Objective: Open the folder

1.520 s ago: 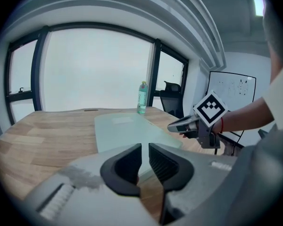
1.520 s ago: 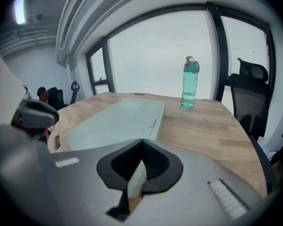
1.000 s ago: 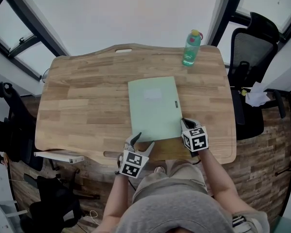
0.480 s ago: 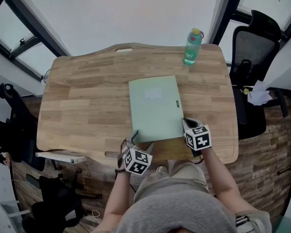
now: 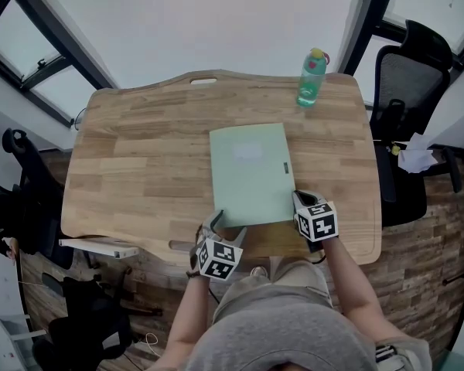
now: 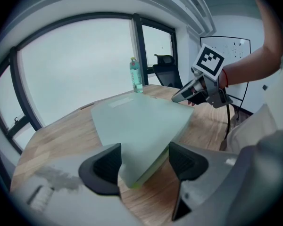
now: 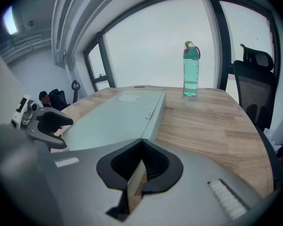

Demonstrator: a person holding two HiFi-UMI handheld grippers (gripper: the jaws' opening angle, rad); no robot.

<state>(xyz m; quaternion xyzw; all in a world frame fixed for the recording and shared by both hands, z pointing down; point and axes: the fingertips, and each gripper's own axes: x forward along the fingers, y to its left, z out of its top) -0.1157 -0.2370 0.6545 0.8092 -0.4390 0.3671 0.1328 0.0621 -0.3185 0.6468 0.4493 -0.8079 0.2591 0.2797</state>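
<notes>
A pale green folder (image 5: 251, 172) lies shut on the wooden table (image 5: 139, 161), spine to the right. My left gripper (image 5: 226, 224) is at its near left corner. In the left gripper view the folder's corner (image 6: 137, 171) sits between the wide jaws of my left gripper (image 6: 144, 161), and the pads do not press on it. Those jaws have just been opening wide, then closing a little. My right gripper (image 5: 298, 201) is at the near right corner by the spine. In the right gripper view my right gripper (image 7: 141, 147) is shut on the folder (image 7: 113, 119).
A teal water bottle (image 5: 310, 77) stands at the table's far right, beyond the folder (image 6: 136, 75) (image 7: 190, 69). Black office chairs (image 5: 406, 76) stand off the right edge, another dark chair (image 5: 23, 176) off the left. The person's body is against the near edge.
My left gripper has sunk slightly at the folder's near left corner and its jaws stand wider. The right gripper and the folder have stayed put.
</notes>
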